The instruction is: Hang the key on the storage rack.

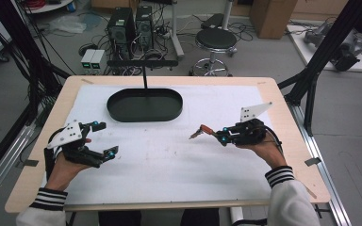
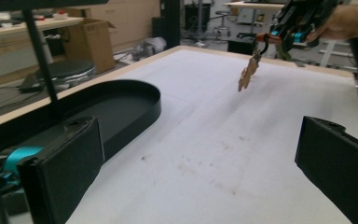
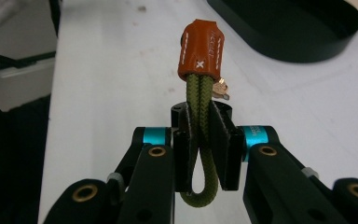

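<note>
Holding a keychain (image 3: 200,93) off the table, the right gripper (image 1: 217,134) has its 2 jaws pinched tight on a doubled olive-green cord (image 3: 199,121), whose loop hangs below the jaws. An orange leather sleeve (image 3: 200,49) with white stitching caps the cord beyond the fingertips, and a small metal clasp (image 3: 221,88) peeks out beside it. In the left gripper view, a tan, flat pendant (image 2: 247,74) dangles from that gripper, above the white mat (image 1: 169,150). The left gripper (image 1: 101,139) rests low at the left side of the mat, its 2 jaws spread wide with nothing between them. A black oval tray (image 1: 144,104) sits at the far middle of the mat, well apart from both grippers. The mat covers a light wooden table (image 1: 283,108). Striped sleeve cuffs (image 1: 279,175) show at both wrists.
</note>
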### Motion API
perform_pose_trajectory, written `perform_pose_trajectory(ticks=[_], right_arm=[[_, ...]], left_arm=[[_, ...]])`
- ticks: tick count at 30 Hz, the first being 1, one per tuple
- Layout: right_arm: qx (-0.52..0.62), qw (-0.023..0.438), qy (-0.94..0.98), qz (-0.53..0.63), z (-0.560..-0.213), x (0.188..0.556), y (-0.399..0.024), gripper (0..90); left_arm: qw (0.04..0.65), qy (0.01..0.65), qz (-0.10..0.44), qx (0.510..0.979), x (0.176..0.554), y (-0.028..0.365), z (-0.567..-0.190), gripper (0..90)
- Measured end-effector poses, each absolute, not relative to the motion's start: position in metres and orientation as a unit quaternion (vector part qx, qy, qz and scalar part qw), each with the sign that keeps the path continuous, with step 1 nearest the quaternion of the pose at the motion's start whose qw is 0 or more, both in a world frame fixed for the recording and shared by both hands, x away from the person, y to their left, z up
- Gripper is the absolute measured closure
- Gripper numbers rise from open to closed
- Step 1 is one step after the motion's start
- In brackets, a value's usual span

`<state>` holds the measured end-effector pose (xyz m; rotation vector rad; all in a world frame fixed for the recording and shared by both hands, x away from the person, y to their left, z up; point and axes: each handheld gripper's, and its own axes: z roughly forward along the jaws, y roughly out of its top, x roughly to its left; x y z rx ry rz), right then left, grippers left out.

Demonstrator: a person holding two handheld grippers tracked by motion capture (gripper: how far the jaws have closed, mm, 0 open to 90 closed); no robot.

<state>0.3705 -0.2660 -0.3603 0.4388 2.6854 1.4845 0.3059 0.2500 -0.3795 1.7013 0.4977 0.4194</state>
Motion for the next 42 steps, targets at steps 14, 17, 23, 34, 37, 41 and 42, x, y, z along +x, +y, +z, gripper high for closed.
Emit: perform_pose_trajectory(ticks=[14, 17, 23, 34, 37, 41, 42], right_arm=[[0.074, 0.023, 0.856, 0.511, -0.345, 0.371, -0.221, 79.7], [0.066, 0.022, 0.856, 0.512, -0.341, 0.372, -0.215, 79.7], [0.042, 0.028, 0.858, 0.511, -0.333, 0.375, -0.2, 79.7], [0.014, 0.027, 0.866, 0.499, -0.327, 0.372, -0.178, 79.6], [0.011, 0.023, 0.87, 0.493, -0.329, 0.371, -0.174, 79.7], [0.005, 0.02, 0.874, 0.486, -0.331, 0.371, -0.169, 79.6], [0.004, 0.02, 0.874, 0.486, -0.331, 0.37, -0.168, 79.6]], left_arm=[[0.606, 0.151, 0.151, 0.766, 0.33, 0.222, -0.336, 1.7], [0.604, 0.141, 0.142, 0.771, 0.334, 0.215, -0.33, 1.7], [0.591, 0.121, 0.122, 0.788, 0.343, 0.196, -0.322, 1.7], [0.572, 0.08, 0.089, 0.812, 0.351, 0.156, -0.319, 1.7], [0.56, 0.07, 0.084, 0.822, 0.352, 0.146, -0.32, 1.7], [0.55, 0.057, 0.075, 0.83, 0.353, 0.138, -0.319, 1.7], [0.548, 0.056, 0.068, 0.832, 0.353, 0.135, -0.32, 1.7]])
